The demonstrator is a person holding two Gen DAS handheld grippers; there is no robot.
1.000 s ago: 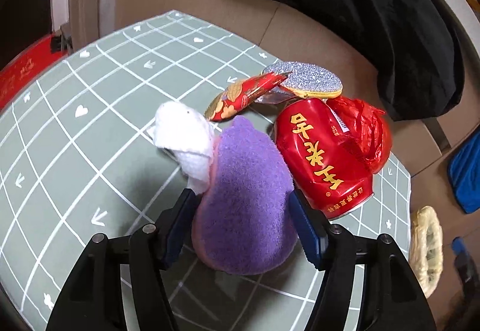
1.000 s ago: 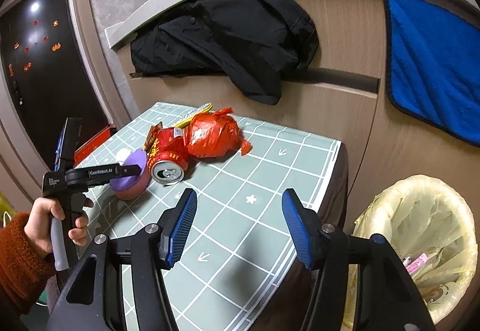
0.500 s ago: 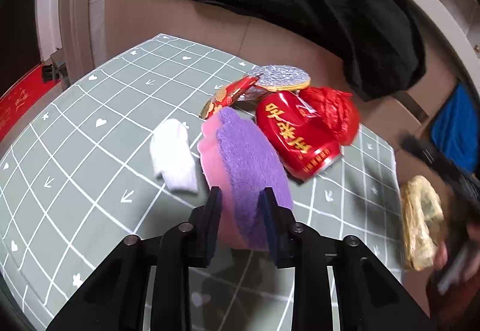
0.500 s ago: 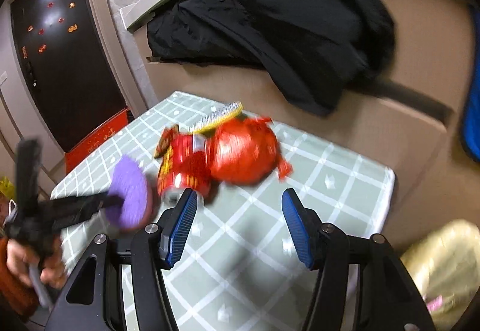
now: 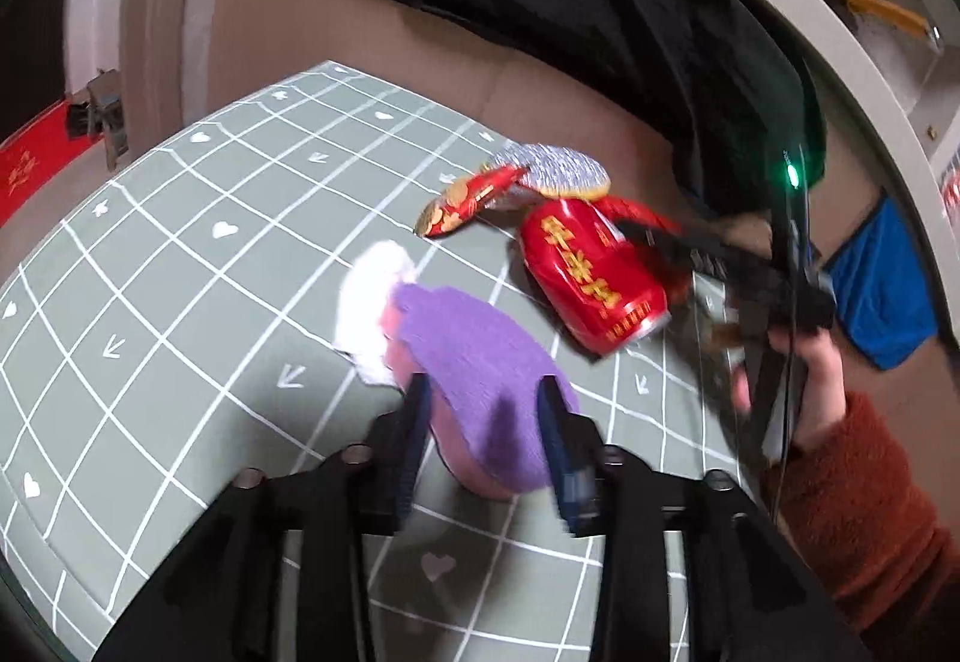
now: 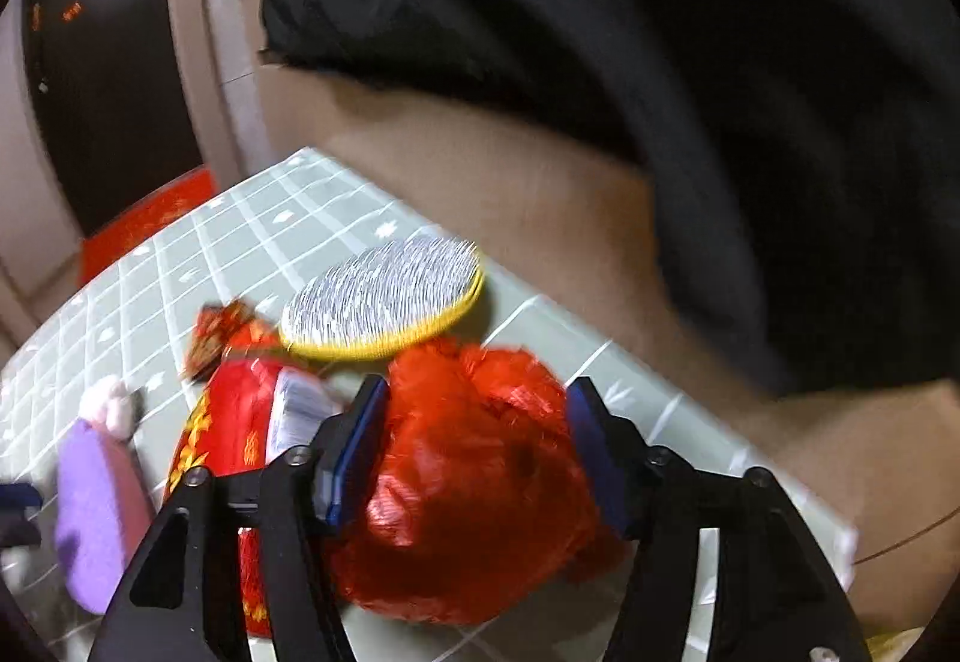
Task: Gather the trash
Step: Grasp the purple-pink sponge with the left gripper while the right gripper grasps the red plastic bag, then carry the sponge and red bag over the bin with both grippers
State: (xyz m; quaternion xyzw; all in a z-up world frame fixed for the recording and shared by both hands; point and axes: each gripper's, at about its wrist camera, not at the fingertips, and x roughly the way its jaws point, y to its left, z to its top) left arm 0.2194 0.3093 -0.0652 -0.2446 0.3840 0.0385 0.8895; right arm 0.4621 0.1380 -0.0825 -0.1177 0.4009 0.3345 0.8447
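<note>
Right tongs (image 6: 474,446) opening wide astride crumpled red foil bag (image 6: 480,488), light, crackly, slippery: pinch mid-bulge; left tongs (image 5: 483,434) opening around soft purple-and-pink sponge (image 5: 480,368) on desk (image 5: 180,254).

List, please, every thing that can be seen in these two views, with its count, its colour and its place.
table: one, grey-green with white grid, under everything
sponge: one, purple on pink, between the left fingers
tissue: one, white, beside the sponge
can: one, red, lying on its side
wrapper: one, red and gold, behind the can
scrubber: one, silver with yellow edge
plastic bag: one, red, crumpled, between the right fingers
jacket: one, black, behind the table
cloth: one, blue, far right
left gripper: black, jaws opening
right gripper: black, jaws opening
hand: one, rust sleeve
</note>
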